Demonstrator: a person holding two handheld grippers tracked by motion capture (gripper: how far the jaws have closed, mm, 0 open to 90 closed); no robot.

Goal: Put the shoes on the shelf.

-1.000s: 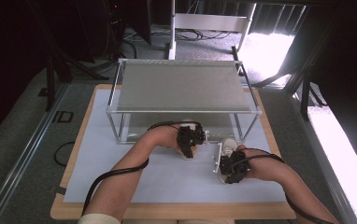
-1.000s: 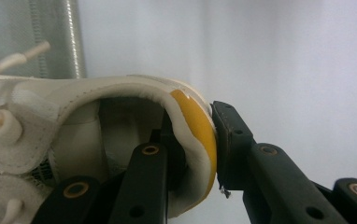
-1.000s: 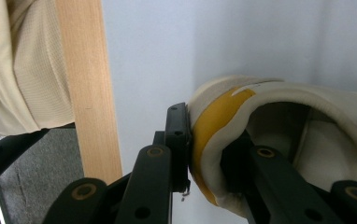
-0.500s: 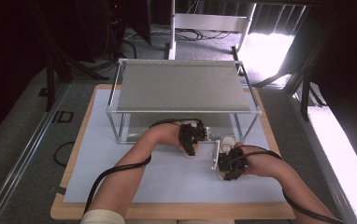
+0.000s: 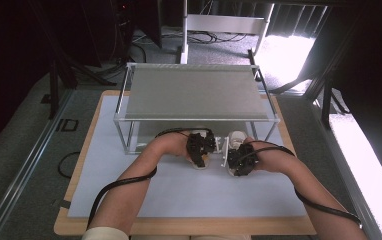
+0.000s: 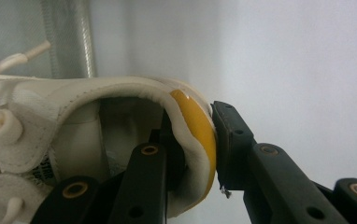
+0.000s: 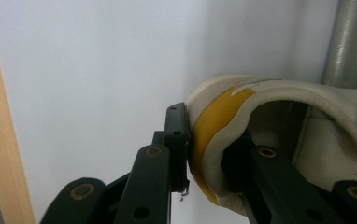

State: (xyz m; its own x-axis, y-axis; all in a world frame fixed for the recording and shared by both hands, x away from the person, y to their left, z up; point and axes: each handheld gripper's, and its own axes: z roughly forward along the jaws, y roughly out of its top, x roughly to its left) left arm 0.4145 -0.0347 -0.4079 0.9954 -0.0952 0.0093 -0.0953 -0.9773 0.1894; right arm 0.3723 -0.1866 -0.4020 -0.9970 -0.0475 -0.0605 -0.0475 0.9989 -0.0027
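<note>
Left claw [image 6: 193,154] clamped on yellow-tabbed heel collar of white leather sneaker [image 6: 120,102]; right claw [image 7: 204,154] likewise on its mate [image 7: 279,100]. Both on counter [image 5: 179,190] at metal rack [image 5: 194,95] front. Light, soft; padded heel grips best.

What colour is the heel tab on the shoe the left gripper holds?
Yellow, on an off-white shoe; the heel tab shows best in the left gripper view.

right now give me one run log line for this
left hand-held gripper: shut on left shoe heel | right hand-held gripper: shut on right shoe heel | shoes at rack front
</note>
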